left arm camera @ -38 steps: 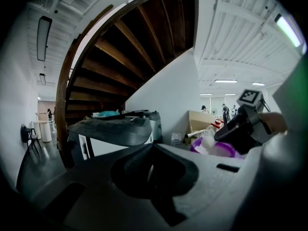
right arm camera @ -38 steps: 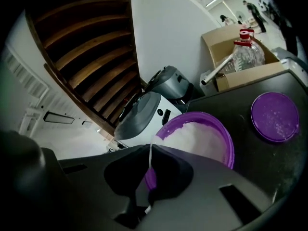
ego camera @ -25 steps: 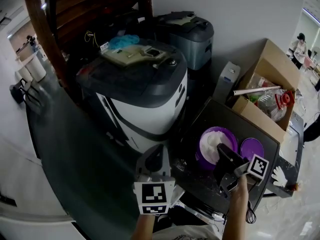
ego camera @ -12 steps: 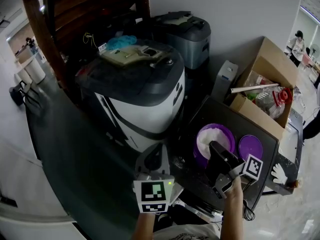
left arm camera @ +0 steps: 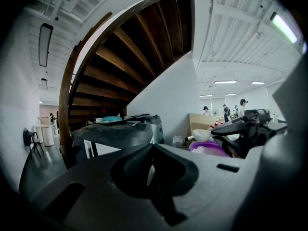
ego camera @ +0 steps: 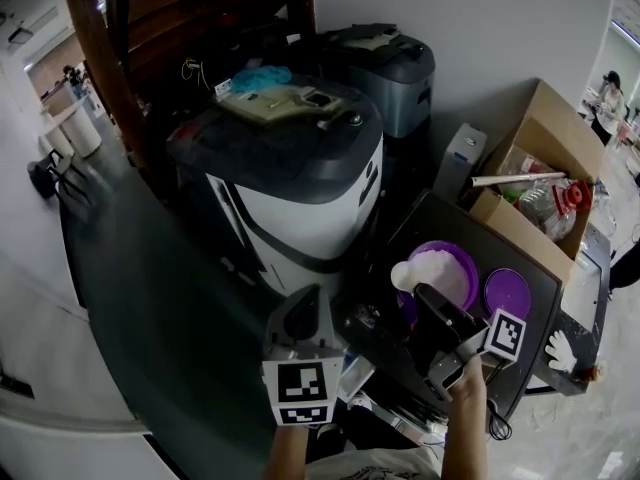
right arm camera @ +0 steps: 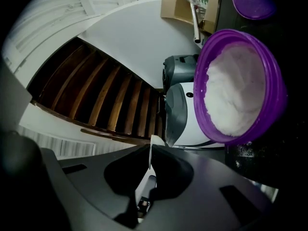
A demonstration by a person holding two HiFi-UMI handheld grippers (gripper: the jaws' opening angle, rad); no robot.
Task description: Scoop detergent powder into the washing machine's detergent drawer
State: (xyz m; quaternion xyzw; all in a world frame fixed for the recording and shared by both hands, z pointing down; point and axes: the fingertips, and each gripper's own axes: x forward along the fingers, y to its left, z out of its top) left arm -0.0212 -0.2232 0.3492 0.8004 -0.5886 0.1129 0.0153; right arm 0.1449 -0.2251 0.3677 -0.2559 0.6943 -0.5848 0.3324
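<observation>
The white-and-black washing machine (ego camera: 290,168) stands in the middle of the head view, and I cannot make out its detergent drawer. A purple bowl (ego camera: 450,268) of white powder (right arm camera: 238,88) sits on the dark table (ego camera: 525,383) at the right. My right gripper (ego camera: 420,296) is shut on the thin white handle (right arm camera: 150,148) of a scoop (ego camera: 407,275). The scoop is heaped with powder and hangs just left of the bowl's rim. My left gripper (ego camera: 308,300) is shut on nothing, low in front of the machine. From the left gripper view the scoop (left arm camera: 201,135) shows above the bowl (left arm camera: 208,147).
The bowl's purple lid (ego camera: 507,293) lies right of it. An open cardboard box (ego camera: 530,178) of clutter stands behind the table. A grey appliance (ego camera: 385,63) is behind the washer. A wooden staircase (ego camera: 120,58) curves overhead at the left. A white glove (ego camera: 557,351) lies at the table's right edge.
The right gripper has drawn back and left from the bowl. The scoop, earlier down in the powder, is now lifted out, loaded, beside the bowl's left rim. The left gripper has barely moved.
</observation>
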